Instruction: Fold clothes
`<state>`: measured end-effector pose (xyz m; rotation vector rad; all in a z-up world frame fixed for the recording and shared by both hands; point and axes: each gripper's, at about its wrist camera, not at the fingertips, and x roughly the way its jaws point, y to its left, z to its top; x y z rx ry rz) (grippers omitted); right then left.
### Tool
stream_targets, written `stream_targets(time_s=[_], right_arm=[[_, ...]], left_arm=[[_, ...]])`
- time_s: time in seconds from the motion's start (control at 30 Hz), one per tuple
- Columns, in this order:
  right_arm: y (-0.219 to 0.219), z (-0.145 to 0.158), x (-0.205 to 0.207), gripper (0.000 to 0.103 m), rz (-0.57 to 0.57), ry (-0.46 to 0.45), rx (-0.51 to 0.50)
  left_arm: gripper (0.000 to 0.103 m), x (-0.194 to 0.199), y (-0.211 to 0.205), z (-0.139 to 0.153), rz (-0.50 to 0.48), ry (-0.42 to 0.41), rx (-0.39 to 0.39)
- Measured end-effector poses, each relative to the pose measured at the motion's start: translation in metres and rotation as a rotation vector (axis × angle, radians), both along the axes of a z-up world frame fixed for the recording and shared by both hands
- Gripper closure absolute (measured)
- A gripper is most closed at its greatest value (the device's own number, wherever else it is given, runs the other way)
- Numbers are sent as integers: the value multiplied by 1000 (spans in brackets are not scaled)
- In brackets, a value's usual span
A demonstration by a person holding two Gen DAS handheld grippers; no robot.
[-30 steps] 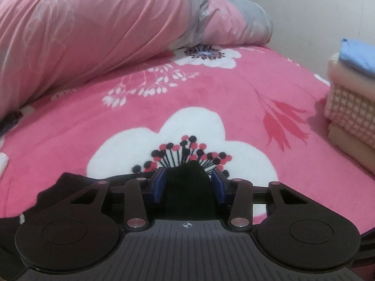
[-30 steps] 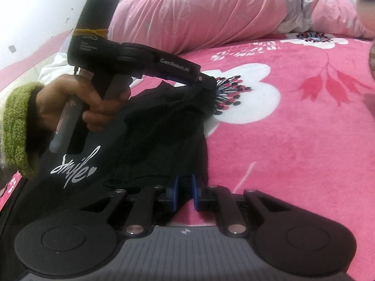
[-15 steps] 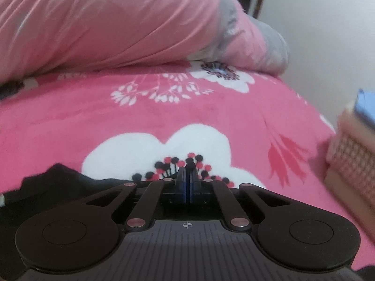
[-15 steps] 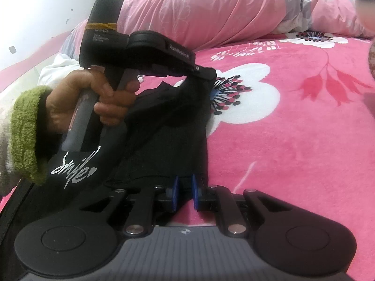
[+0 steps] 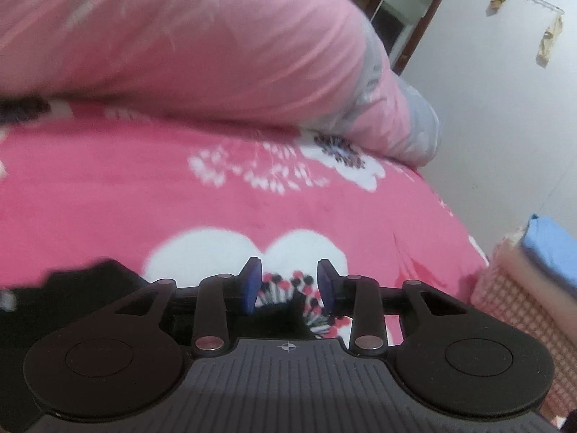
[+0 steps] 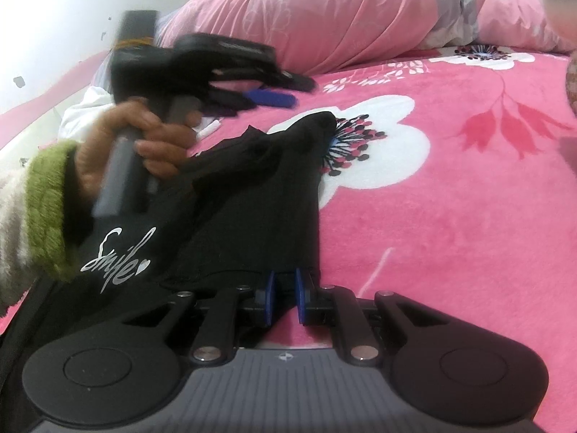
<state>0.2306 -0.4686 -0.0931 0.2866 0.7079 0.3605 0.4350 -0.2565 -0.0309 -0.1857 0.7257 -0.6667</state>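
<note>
Now the left gripper has let go: half a sec ago its blue pads were pressed together at the far corner of the black garment, and its jaws have just been opening, so they stand apart w/ nothing between them but flowered blanket showing through the gap. In the right wrist view that gripper is blurred and lifted clear above the cloth, the person's hand and green cuff just left of the fabric, whereas earlier its tip sat right on the garment's far point. The corner it carried now lies on the white flower, ahead of the right gripper and a bit left of its line. The right gripper hasn't shifted; pads are close together w/ the near hem of the black cloth lying at and between them, so it reads as pinching that edge, though the left pad's contact is hard to see. The "Smile" print is to its left. Meaning, prob.: one placement is done and the left side is free for a fresh grab. Folded stack sits off to the left gripper's right.
</note>
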Motion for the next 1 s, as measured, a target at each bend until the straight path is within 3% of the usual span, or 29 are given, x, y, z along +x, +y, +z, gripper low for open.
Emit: stream_targets(time_s=[0.07,0.23,0.37,0.5,0.7,0.77,0.8,0.83,1.0], right_arm=[[0,0,0,90,0,0,-1],[0,0,0,90,0,-2,-3],[0,0,0,90,-1,-2,0],[0,0,0,90,-1,-1,3],[-1,0,-1,90,-1,-2,3],[-1,0,-1,90,-2,-2,3],[-1,0,-1,90,-2,-1,4],[-1,0,-1,90,-2,-2,5],[-1,1,0,90,-2,-2,4]], left_arm=[[67,-5,10,10,-8,-12,49],[66,-28,24,1,-112,19,247],[66,-43,24,-16,-181,-29,351],[66,-44,19,-28,-244,-29,389],[67,-56,16,-33,-289,-96,438],[78,-57,16,-32,-290,-102,434],[91,-58,16,-31,-290,-105,431],[98,-59,16,-31,-288,-108,429],[102,-60,24,-22,-209,-145,414]])
